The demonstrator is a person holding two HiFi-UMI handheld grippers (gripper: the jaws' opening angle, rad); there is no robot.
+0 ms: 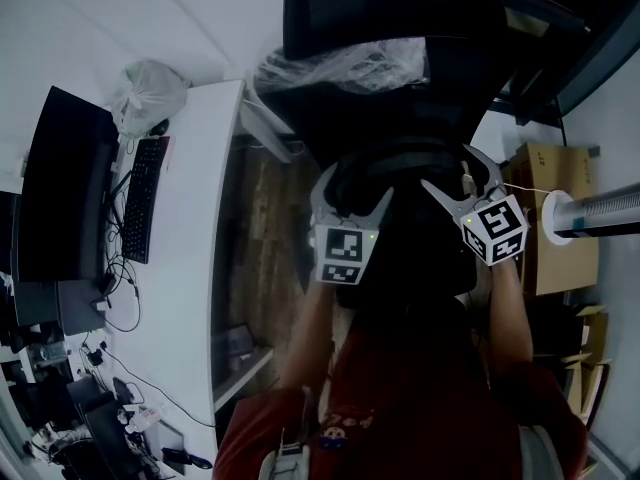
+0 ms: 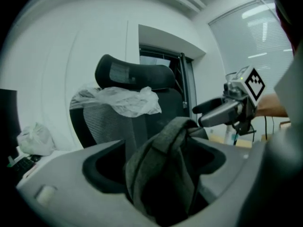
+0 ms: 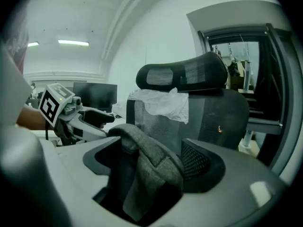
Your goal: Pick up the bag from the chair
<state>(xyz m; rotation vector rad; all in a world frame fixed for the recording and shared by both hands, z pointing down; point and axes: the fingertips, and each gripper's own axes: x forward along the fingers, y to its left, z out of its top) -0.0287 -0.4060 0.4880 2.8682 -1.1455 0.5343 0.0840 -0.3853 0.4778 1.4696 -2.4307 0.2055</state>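
A dark bag [image 1: 400,243] rests on the seat of a black mesh office chair [image 1: 380,13], close in front of me. Its grey fabric strap [image 2: 161,167] stands up between the wide-apart jaws of my left gripper [image 2: 158,150], and the pads do not press it. The same grey strap [image 3: 149,162] also runs between the jaws of my right gripper [image 3: 156,157], which stand wide apart too. In the head view the left gripper [image 1: 355,186] and right gripper [image 1: 450,166] sit side by side over the bag. Crumpled clear plastic [image 1: 345,68] drapes over the chair back.
A white desk [image 1: 190,268] on the left carries a monitor [image 1: 60,188], a keyboard [image 1: 140,198], cables and a tied plastic bag [image 1: 150,93]. A cardboard box [image 1: 560,208] and a white tube [image 1: 600,213] stand to the right. A dark doorway lies behind the chair.
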